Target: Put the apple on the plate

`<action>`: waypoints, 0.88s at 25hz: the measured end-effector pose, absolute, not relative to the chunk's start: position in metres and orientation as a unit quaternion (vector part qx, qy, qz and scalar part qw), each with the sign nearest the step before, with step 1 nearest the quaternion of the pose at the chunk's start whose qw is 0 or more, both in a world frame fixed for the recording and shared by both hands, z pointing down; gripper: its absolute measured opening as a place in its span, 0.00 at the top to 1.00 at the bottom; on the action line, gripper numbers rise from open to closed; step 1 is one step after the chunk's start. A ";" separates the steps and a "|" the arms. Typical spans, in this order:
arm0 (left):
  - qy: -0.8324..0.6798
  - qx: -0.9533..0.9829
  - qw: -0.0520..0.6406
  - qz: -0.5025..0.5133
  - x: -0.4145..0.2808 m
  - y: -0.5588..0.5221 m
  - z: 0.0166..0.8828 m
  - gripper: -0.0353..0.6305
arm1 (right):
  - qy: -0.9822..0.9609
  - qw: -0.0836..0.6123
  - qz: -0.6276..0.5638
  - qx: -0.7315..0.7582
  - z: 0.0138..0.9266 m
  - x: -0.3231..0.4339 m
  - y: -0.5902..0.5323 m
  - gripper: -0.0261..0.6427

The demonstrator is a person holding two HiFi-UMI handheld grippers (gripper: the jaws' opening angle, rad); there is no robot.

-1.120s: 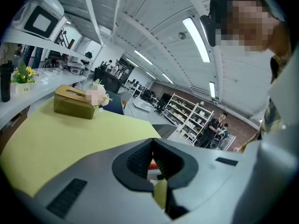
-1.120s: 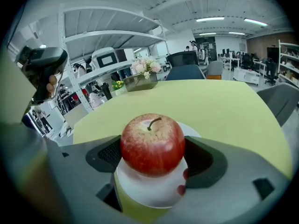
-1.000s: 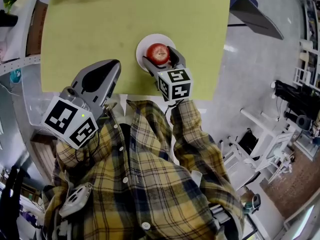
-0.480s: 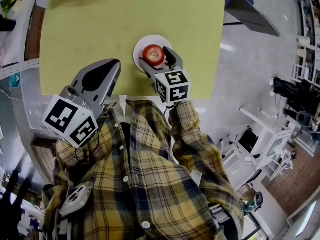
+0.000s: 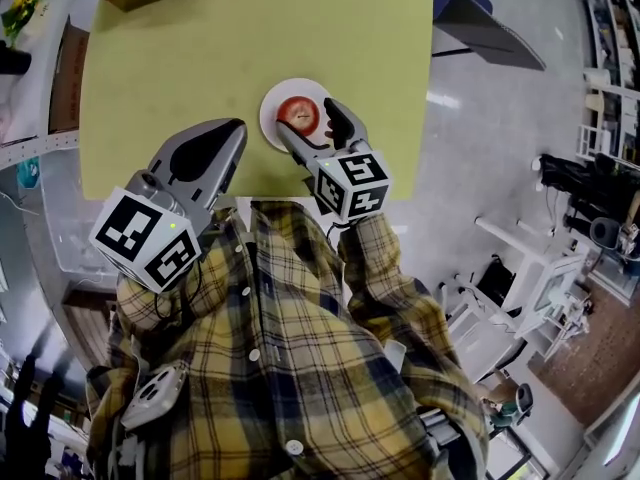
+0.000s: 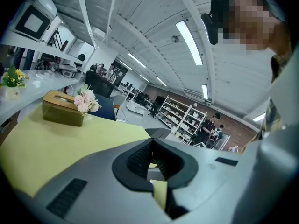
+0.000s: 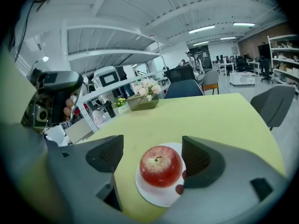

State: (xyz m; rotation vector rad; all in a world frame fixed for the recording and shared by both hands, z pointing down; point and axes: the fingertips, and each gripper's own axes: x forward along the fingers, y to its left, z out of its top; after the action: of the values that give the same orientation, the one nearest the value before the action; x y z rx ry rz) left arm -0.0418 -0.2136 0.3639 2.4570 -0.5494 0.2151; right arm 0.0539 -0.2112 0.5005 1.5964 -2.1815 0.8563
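Right gripper (image 5: 306,120): jaws wide apart, flanking apple (image 7: 160,166), no grip on it; reads as release stance. Apple sits upright mid white plate (image 7: 154,199), at table's (image 5: 180,58) 6 o'clock edge. Left gripper (image 5: 226,133), plate's 8 o'clock: jaws together, empty, parked clear.

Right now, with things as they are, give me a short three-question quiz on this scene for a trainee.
1. True or false: the apple sits on the white plate.
2. The right gripper is: A) shut on the apple; B) open, with a jaw on either side of the apple; C) shut and empty.
3. Fill in: the left gripper has its jaws ___, with nothing between them.
Key: 1 true; 2 B; 3 shut.
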 end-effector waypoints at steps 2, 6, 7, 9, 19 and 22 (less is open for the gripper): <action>-0.204 0.929 0.298 0.076 -0.038 -0.214 0.359 0.94 | -0.763 0.135 0.297 0.558 0.484 0.056 -0.211 0.39; -0.195 0.937 0.283 0.063 -0.029 -0.219 0.348 0.94 | -0.775 0.105 0.269 0.561 0.448 0.058 -0.216 0.40; -0.194 0.938 0.281 0.060 -0.027 -0.219 0.344 0.94 | -0.778 0.099 0.266 0.561 0.440 0.058 -0.216 0.40; -0.193 0.940 0.277 0.056 -0.021 -0.218 0.337 0.94 | -0.782 0.087 0.258 0.561 0.423 0.060 -0.214 0.43; -0.167 0.954 0.247 0.025 -0.001 -0.225 0.300 0.94 | -0.790 0.057 0.194 0.579 0.338 0.056 -0.209 0.53; -0.159 0.957 0.241 0.017 0.008 -0.224 0.293 0.94 | -0.785 0.061 0.186 0.587 0.325 0.062 -0.204 0.60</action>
State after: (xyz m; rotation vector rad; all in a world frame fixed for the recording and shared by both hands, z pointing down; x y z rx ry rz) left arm 0.0084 -0.2240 0.2934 2.6188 -0.4362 0.0471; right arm 0.0617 -0.2042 0.3252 1.7774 -2.3757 0.5616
